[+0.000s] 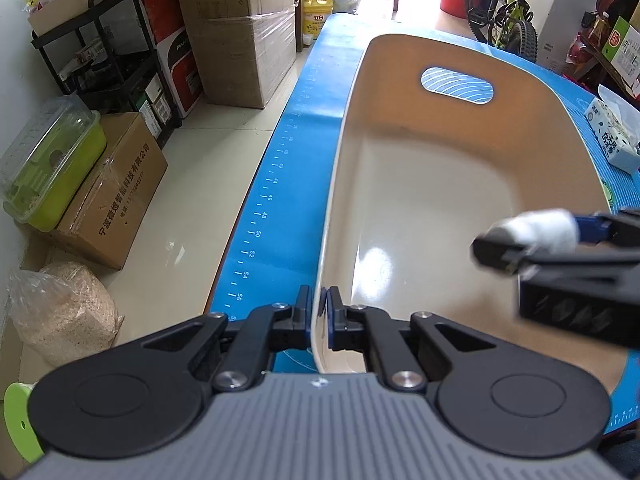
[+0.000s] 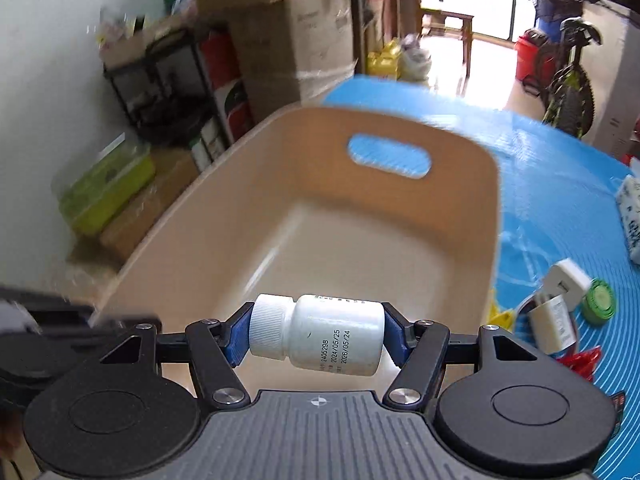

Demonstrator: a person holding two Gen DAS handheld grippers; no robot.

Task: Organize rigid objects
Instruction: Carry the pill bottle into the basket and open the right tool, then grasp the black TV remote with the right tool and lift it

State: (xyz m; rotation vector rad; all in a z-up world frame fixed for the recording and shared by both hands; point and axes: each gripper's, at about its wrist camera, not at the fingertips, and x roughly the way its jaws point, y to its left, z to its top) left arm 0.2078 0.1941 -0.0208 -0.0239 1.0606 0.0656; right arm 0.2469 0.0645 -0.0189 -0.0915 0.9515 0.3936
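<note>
right wrist view shows the right tool [image 2: 316, 334] clenched end to end on a white pill bottle [image 2: 320, 334], one finger on the ribbed cap and the other on the base, so the bottle lies sideways across the fingers; it hangs over the near rim of a beige bin [image 2: 280, 184], above the open interior and not yet let go; the bin's floor looks bare in both views, so by my reckoning the sorting has barely begun and this bottle would be the first thing in; still out on the blue mat [image 2: 560, 168] of the table, to the right of the bin, lie a white charger [image 2: 556, 304], a green lid [image 2: 598, 296], something red [image 2: 582, 360] and a small yellow piece [image 2: 500, 314], all of which seem left to do; a tissue pack [image 2: 632, 216] lies further off at the right edge; left wrist view shows the left tool [image 1: 318, 312] pinched shut on the bin's near wall, one finger outside and one inside the rim, apparently steadying it; the right tool reaches in from the right of that view, level and pointed across the bin, with the bottle held high above the floor; the background blur in the right wrist view suggests that hand is moving.
</note>
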